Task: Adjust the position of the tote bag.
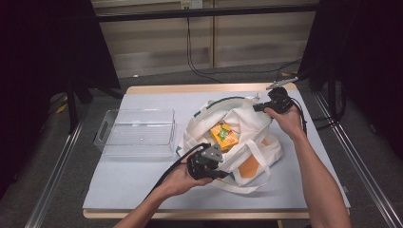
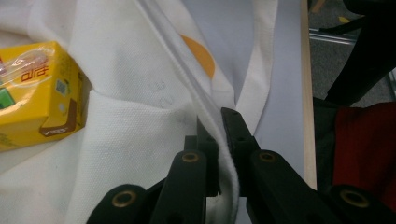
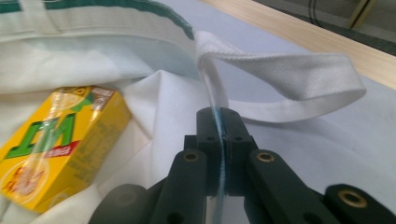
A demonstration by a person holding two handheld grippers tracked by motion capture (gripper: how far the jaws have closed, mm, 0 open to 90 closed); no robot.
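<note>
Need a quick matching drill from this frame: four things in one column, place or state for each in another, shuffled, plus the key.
Things:
1. yellow drink carton
2. clear plastic bin
3. left claw
4. right claw

Place or state:
A. clamped on the tote bag's far rim, by a handle
B. lying inside the open bag
C. empty, left of the bag on the table
D. clamped on the bag's near edge

Pairs: 1-B, 2-C, 3-D, 4-A

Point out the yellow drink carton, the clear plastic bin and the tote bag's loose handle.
yellow drink carton [image 1: 224, 135], high view, its top face.
clear plastic bin [image 1: 105, 127], high view, its left wall.
tote bag's loose handle [image 3: 299, 63], right gripper view, the strap's upper run.
</note>
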